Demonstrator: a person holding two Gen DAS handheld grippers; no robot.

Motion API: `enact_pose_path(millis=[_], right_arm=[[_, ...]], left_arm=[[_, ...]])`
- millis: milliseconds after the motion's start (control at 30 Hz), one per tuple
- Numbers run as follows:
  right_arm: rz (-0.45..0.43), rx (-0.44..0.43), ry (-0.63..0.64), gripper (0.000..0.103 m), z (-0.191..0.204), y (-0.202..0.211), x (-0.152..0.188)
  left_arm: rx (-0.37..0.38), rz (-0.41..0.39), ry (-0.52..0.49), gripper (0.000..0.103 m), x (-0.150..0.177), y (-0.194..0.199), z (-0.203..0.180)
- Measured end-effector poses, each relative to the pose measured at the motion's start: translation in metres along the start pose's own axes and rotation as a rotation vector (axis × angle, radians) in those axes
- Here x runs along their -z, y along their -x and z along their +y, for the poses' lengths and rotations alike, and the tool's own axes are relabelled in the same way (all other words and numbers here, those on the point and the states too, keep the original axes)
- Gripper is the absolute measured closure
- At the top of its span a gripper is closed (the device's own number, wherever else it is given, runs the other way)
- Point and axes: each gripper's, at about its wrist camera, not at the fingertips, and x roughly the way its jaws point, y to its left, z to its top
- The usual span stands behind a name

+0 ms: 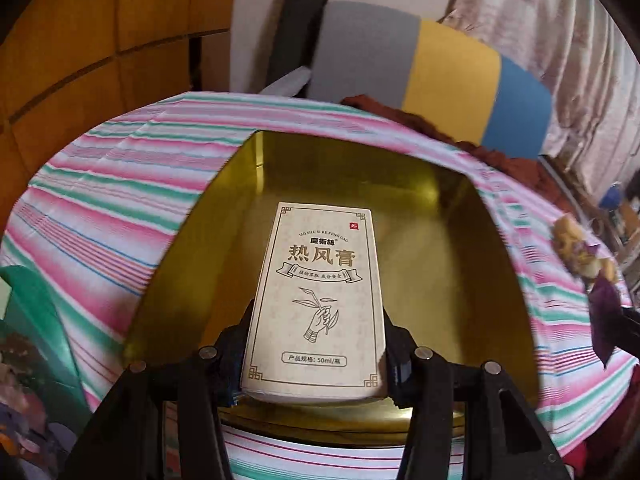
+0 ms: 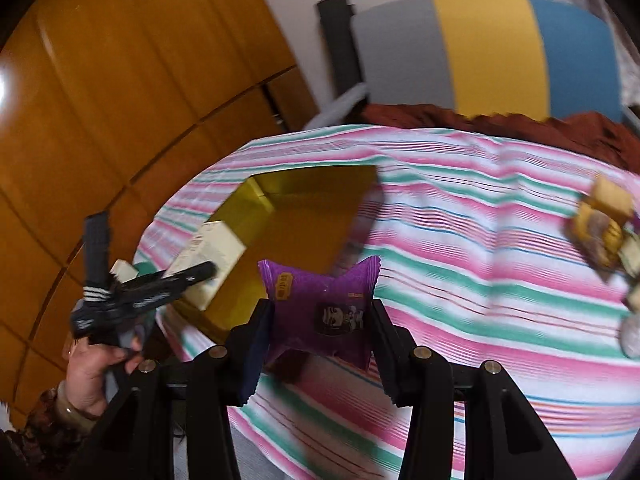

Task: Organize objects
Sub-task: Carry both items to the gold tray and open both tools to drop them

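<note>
Carrying a cream carton (image 1: 316,300), the left gripper (image 1: 316,354) pinches its near end above the open gold tin (image 1: 460,264); stiff, light card. The right gripper (image 2: 320,320) clamps a purple sachet (image 2: 320,304), soft and crinkly, near the tin's right wall.

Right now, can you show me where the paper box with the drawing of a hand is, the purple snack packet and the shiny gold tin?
Cream paper box (image 1: 316,300): left wrist view, printed front.
Purple snack packet (image 2: 320,304): right wrist view, middle of wrapper.
Gold metal tin (image 1: 460,264): left wrist view, bare inner floor.
</note>
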Motion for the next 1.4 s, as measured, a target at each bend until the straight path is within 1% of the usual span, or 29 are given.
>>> enact_pose_path(millis=[100, 233, 333, 367, 433, 467, 500, 567, 667, 733, 867, 933, 1000, 1100, 1167, 1233, 1400], right_arm=[[0.021, -0.015, 0.049, 0.055, 0.03, -0.024, -0.002], [0.059, -0.035, 0.079, 0.055, 0.053, -0.051, -0.003], [0.083, -0.034, 0.088, 0.055, 0.059, -0.068, -0.004], [0.094, -0.032, 0.091, 0.055, 0.061, -0.074, -0.003], [0.109, -0.028, 0.093, 0.055, 0.064, -0.083, -0.002], [0.114, -0.026, 0.095, 0.055, 0.065, -0.086, -0.002], [0.12, -0.024, 0.096, 0.055, 0.066, -0.089, -0.001], [0.133, -0.022, 0.097, 0.055, 0.068, -0.097, 0.0], [0.15, -0.014, 0.107, 0.055, 0.073, -0.107, 0.002], [0.16, -0.01, 0.114, 0.055, 0.076, -0.115, 0.001], [0.177, -0.007, 0.126, 0.054, 0.085, -0.134, 0.002], [0.186, -0.011, 0.128, 0.05, 0.09, -0.142, 0.003], [0.186, -0.012, 0.121, 0.049, 0.092, -0.146, 0.003], [0.184, -0.031, 0.099, 0.042, 0.093, -0.145, 0.002], [0.168, -0.036, 0.094, 0.04, 0.093, -0.138, 0.001], [0.146, -0.039, 0.092, 0.039, 0.093, -0.129, 0.001], [0.09, -0.032, 0.082, 0.039, 0.089, -0.104, -0.002]], left_arm=[[-0.021, 0.023, 0.014, 0.051, 0.001, -0.009, 0.012], [-0.039, 0.042, 0.008, 0.051, 0.004, -0.015, 0.021], [-0.053, 0.053, 0.003, 0.05, 0.004, -0.017, 0.025], [-0.059, 0.06, 0.006, 0.049, 0.004, -0.019, 0.026], [-0.067, 0.068, 0.015, 0.041, 0.003, -0.019, 0.029], [-0.067, 0.063, 0.024, 0.039, 0.002, -0.016, 0.03], [-0.062, 0.052, 0.036, 0.036, 0.0, -0.011, 0.032], [-0.064, 0.018, 0.054, 0.035, -0.005, 0.0, 0.034], [-0.111, -0.071, 0.095, 0.034, -0.013, 0.025, 0.04], [-0.12, -0.115, 0.142, 0.034, -0.017, 0.04, 0.047], [-0.094, -0.184, 0.233, 0.034, -0.022, 0.066, 0.06], [-0.082, -0.209, 0.251, 0.034, -0.025, 0.073, 0.062], [-0.067, -0.226, 0.257, 0.034, -0.027, 0.08, 0.06], [-0.042, -0.24, 0.257, 0.034, -0.028, 0.087, 0.055], [-0.026, -0.246, 0.256, 0.034, -0.028, 0.089, 0.051], [-0.01, -0.247, 0.256, 0.034, -0.028, 0.091, 0.047], [0.024, -0.221, 0.226, 0.034, -0.026, 0.085, 0.031]])
